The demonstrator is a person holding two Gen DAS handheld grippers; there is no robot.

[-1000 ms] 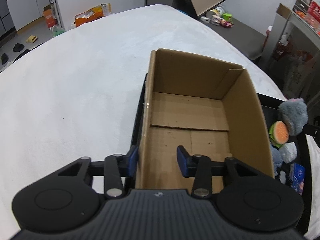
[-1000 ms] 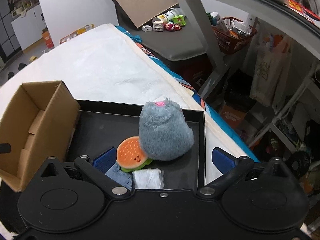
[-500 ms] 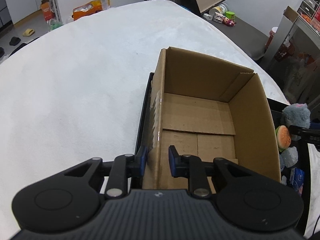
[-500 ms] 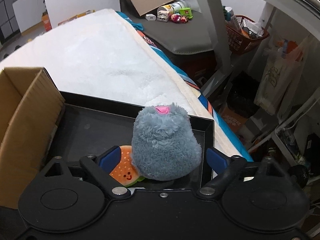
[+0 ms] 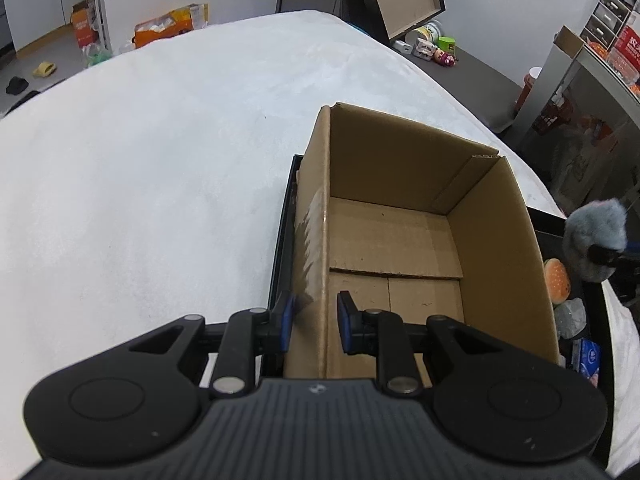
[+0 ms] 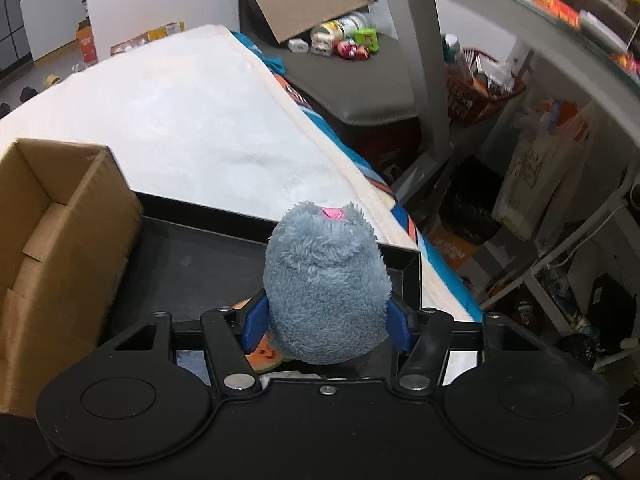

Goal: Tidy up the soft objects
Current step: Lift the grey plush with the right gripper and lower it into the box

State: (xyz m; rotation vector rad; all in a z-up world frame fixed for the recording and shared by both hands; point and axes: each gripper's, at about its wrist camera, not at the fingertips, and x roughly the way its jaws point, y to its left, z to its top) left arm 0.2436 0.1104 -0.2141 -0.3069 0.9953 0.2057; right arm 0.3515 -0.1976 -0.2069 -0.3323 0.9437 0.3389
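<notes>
Cardboard box (image 5: 404, 216), no legible writing

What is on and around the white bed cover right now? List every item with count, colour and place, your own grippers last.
open cardboard box: 1, brown, empty, standing at the left end of the tray.
shallow black tray: 1, black, on the bed cover, under the box and the toys.
fluffy grey plush toy with pink spot: 1, grey, on the tray's right side, between the right gripper's pads.
burger-shaped plush toy: 1, orange, beside the grey plush.
small pale grey plush: 1, in front of the burger.
white fleece bed cover: 1, white, beneath everything.
left gripper: 1, black with blue pads, straddling the box's left wall.
right gripper: 1, same colours, jaws closing on the grey plush.
</notes>
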